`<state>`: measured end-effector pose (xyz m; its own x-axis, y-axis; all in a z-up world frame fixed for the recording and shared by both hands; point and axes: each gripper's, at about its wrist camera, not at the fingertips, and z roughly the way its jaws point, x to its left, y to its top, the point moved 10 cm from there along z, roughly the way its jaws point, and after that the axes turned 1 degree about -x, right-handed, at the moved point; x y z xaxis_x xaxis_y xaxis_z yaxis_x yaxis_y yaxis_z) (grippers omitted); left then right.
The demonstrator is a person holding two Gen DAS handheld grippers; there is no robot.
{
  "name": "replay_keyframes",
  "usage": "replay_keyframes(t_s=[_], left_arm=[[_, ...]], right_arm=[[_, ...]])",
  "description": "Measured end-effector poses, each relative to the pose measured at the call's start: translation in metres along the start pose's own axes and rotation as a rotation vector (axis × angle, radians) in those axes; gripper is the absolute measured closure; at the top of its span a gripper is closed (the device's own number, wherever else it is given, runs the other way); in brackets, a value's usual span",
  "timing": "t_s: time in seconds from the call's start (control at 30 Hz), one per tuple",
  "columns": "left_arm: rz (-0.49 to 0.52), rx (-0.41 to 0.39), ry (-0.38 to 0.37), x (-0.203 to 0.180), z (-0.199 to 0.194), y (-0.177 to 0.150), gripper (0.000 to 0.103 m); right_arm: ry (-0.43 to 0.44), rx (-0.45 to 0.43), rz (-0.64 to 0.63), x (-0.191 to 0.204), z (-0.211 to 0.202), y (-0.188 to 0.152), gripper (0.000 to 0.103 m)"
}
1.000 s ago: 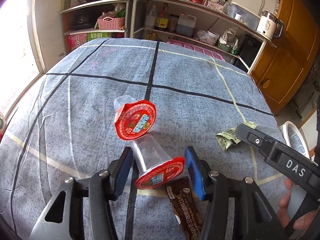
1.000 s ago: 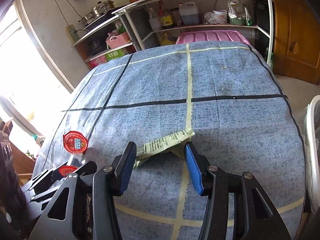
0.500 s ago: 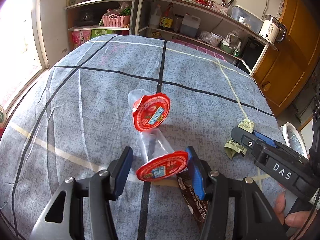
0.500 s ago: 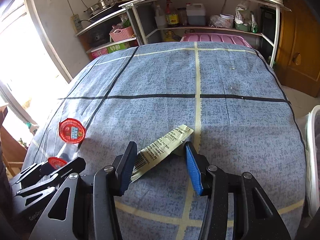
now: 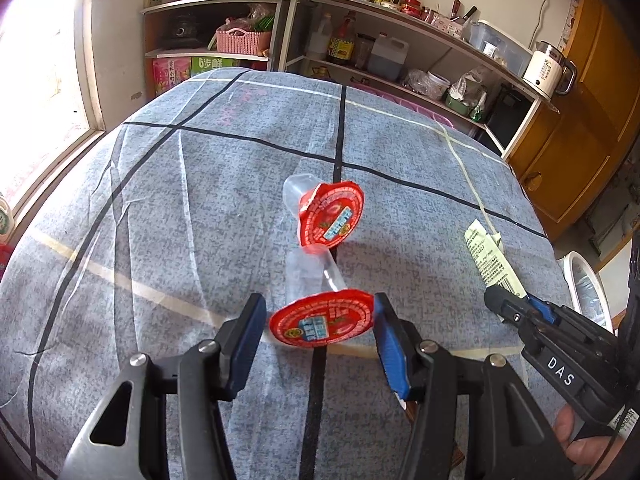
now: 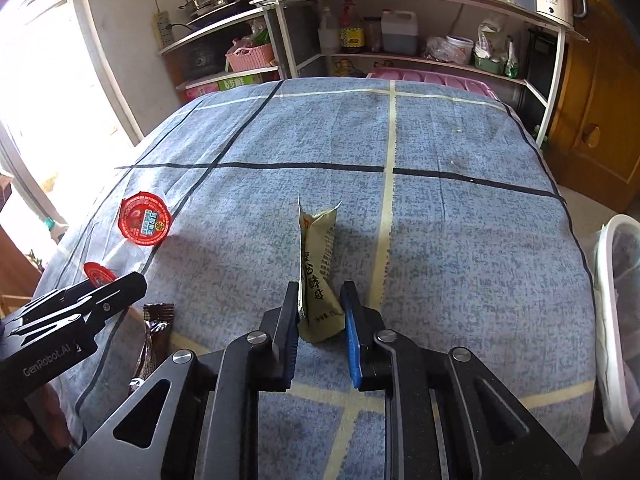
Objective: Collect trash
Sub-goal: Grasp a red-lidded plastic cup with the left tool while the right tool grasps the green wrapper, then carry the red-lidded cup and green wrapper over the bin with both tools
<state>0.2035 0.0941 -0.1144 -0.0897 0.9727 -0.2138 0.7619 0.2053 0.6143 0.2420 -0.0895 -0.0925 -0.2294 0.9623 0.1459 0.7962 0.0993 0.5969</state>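
My left gripper (image 5: 318,326) is open around a clear plastic cup with a red foil lid (image 5: 322,320) that lies on the blue cloth table (image 5: 160,220). A second red-lidded cup (image 5: 330,218) lies just beyond it. My right gripper (image 6: 320,312) is shut on a beige-green wrapper (image 6: 318,272) and holds it upright above the cloth. That gripper and wrapper (image 5: 494,260) show at the right of the left wrist view. A brown snack wrapper (image 6: 154,336) lies near the table's front edge, between the two grippers.
A white mesh basket (image 6: 612,320) stands off the table's right edge. Metal shelves (image 5: 400,52) with bottles, jars and a pink basket (image 5: 244,40) line the far wall. A wooden cabinet (image 5: 580,140) is at the right, a bright window at the left.
My right gripper closed on the beige-green wrapper and lifted it off the cloth. My left gripper drew back slightly, so the near cup's lid now sits between its fingertips.
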Motion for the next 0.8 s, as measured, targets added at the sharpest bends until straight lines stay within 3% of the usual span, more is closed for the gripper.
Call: replay_keyframes(t_s=[0.1,0.43,0.8], left_arm=[[0.0,0.0,0.001,0.002,-0.002,-0.001,0.055],[0.03,-0.03,0.006,-0.006,-0.016,-0.003,0.056],[0.077,-0.055,-0.047,-0.046,-0.032,-0.004,0.056]], right_arm=[[0.005,-0.004,0.012,-0.001,-0.001,0.001,0.083],[0.026,-0.041,0.062,-0.014,-0.018,0.002,0.084],[0.035,-0.089,0.09,-0.032,-0.041,-0.001,0.088]])
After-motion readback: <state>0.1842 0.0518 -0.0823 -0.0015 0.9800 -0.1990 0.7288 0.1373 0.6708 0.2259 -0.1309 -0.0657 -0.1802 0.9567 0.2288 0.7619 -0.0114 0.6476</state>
